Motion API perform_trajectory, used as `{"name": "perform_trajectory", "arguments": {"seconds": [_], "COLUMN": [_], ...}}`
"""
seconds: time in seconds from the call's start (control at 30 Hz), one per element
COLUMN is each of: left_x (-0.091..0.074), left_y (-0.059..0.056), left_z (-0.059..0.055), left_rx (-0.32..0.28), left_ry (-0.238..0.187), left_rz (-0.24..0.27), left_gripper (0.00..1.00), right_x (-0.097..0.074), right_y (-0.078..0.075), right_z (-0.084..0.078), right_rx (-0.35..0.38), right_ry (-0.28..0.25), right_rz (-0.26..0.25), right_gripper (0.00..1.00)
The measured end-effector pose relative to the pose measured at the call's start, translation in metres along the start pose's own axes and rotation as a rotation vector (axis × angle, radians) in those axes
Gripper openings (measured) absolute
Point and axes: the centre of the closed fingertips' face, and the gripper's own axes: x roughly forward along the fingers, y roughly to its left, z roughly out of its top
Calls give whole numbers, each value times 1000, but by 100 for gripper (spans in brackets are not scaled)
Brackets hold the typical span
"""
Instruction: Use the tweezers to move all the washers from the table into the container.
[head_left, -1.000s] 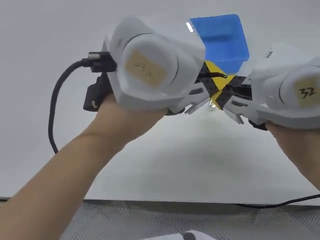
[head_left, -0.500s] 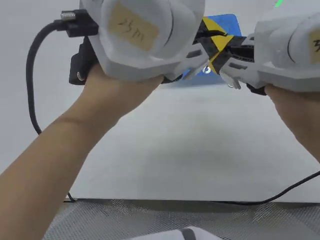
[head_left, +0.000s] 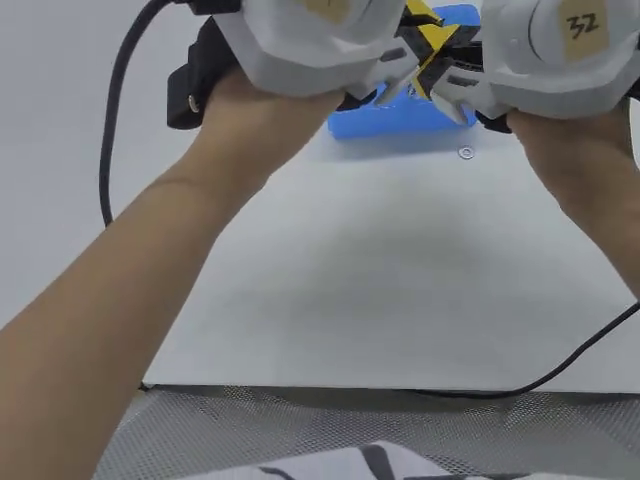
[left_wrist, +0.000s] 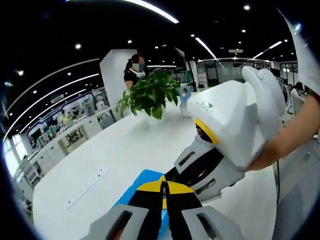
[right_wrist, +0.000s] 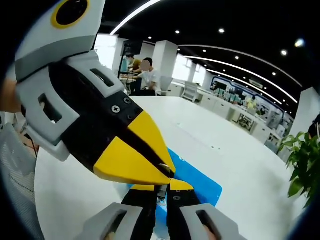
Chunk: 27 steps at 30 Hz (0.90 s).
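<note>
Left gripper (left_wrist: 163, 186) and right gripper (right_wrist: 161, 188) meet tip to tip, with the blue container (head_left: 385, 122) behind them. The left jaws are pressed together. The right jaws stand narrow, and whether they grip anything cannot be told. One washer (head_left: 466, 153) lies on the white surface (head_left: 380, 280), just beside the container's near edge and outside it.

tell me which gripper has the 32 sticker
The right gripper: its white housing bears a tan sticker reading 32; the left gripper shows no readable number.
</note>
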Motion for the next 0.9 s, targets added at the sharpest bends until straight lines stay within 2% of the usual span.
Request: {"name": "perform_trajectory", "arguments": {"seconds": [0.23,0.33,0.5,0.57,0.63,0.73,0.8,0.9], "left_x": [12,23,26,27,25,21,14,2], "left_y": [2,16,22,26,26,20,15,6], "left_z": [-15,-28,-36,-36,-35,-32,-26,-10], "left_rx": [-1,-4,-18,-24,-30,-13,0,14], "left_ry": [34,50,60,53,55,64,56,28], "left_rz": [-13,-16,-19,-20,-20,-31,-39,-50], "left_gripper": [0,0,0,0,0,0,0,0], "right_x": [18,24,29,29,29,25,20,9], "right_y": [0,0,1,-1,0,4,4,7], "right_z": [-16,-20,-25,-24,-24,-22,-19,-8], "right_rx": [41,59,70,79,91,83,84,109], "right_ry": [17,26,41,31,43,43,32,-25], "right_rz": [4,10,15,20,47,51,44,47], "right_gripper": [2,2,3,3,3,4,4,5]}}
